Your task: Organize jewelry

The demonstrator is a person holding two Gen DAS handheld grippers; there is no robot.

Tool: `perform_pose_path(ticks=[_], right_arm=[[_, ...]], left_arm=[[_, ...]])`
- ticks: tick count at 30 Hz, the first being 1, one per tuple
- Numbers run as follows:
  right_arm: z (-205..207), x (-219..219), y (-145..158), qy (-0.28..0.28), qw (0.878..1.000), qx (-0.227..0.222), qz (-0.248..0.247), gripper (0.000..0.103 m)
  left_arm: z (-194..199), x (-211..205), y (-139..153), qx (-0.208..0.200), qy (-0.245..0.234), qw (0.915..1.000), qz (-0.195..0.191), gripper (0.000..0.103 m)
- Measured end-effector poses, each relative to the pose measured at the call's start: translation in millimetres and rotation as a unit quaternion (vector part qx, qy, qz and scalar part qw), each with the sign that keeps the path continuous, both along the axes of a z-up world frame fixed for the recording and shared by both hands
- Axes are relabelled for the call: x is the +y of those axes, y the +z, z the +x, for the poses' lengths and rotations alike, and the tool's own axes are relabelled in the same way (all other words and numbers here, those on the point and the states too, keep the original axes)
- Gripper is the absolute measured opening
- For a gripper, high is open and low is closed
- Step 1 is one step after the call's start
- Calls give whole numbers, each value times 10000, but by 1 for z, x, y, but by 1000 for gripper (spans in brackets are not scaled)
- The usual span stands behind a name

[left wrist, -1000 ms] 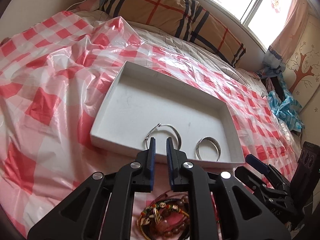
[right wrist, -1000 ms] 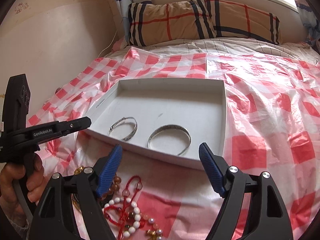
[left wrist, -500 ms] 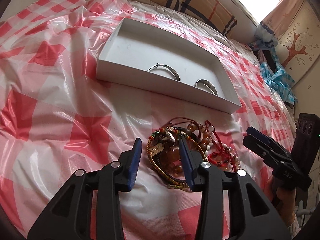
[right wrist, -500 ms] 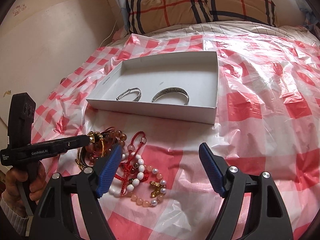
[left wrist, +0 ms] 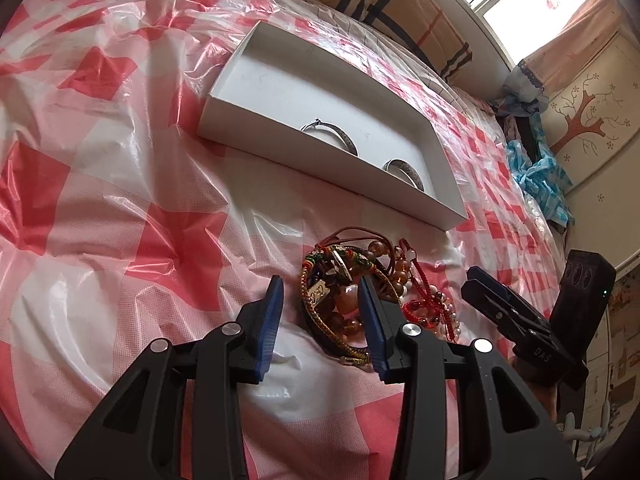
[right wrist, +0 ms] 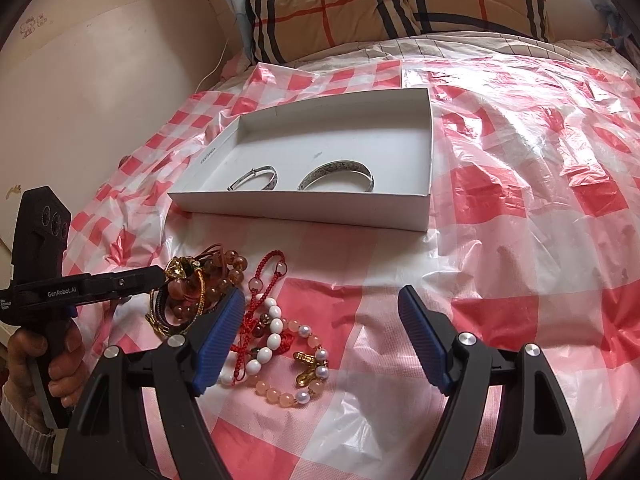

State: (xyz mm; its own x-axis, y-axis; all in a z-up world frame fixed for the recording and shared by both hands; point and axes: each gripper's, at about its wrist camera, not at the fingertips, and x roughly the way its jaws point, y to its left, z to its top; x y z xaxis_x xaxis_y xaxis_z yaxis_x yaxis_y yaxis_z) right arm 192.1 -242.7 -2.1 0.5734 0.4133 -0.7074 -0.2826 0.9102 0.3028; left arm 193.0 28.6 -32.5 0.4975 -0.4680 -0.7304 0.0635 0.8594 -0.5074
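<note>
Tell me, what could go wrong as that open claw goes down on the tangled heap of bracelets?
The left gripper straddles a tangled bracelet pile; closing may lift several pieces together, or snag the red cord bracelet beside it. The plastic sheet is crinkled and loose, so a finger might pinch it too. The white box is shallow; a careless drop could knock the silver bangles.

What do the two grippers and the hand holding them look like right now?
Both the left gripper and the right gripper have black plastic frames, silver bolts and ribbed blue pads. "GenRobot.AI" is printed white on the left one's side. The bare left hand shows a striped cuff.
</note>
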Motion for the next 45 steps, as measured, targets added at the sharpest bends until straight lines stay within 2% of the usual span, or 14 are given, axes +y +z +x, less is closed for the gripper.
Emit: perform_pose_path(ticks=[2,4,7,14,18,24,29,32,35,37,39,40,45], right_arm=[[0,0,-1,-1,10000,8,1,76],[0,1,-1,-2,10000,4,-7,76],[0,0,-1,-1,10000,7,-2,76],[-5,0,-3,0,10000,16,-29,76],[-10,4,2,79,9998,-73,-152,76],[2,34,13,711,9971,-221,-171,76],[30,66,14,1318,9909,-171,-199,73],[49,81,6,1593,9870,85,-195,65],[64,89,-6,1734,9837,464,-101,47],[69,92,-12,1783,9822,587,-37,22],[67,92,-9,1790,9826,504,8,15],[65,90,-6,1782,9829,466,41,5],[49,68,11,1568,9848,384,642,4]], left_arm=[[1,-3,-1,11,-47,10000,43,25],[0,-7,0,-30,-49,9998,187,11],[-6,-7,9,-171,-60,9994,299,3],[-26,-5,36,-522,-135,9971,533,3],[-31,7,40,-570,-23,9972,492,3],[-34,23,29,-456,209,9976,485,3],[-34,27,20,-383,241,9978,486,3],[-32,28,16,-368,235,9980,459,3],[-31,28,15,-365,225,9981,448,3],[-31,28,15,-364,214,9981,448,3],[-31,28,15,-364,204,9982,442,3],[-32,28,16,-369,196,9982,435,3],[-35,24,24,-450,146,9981,387,3]])
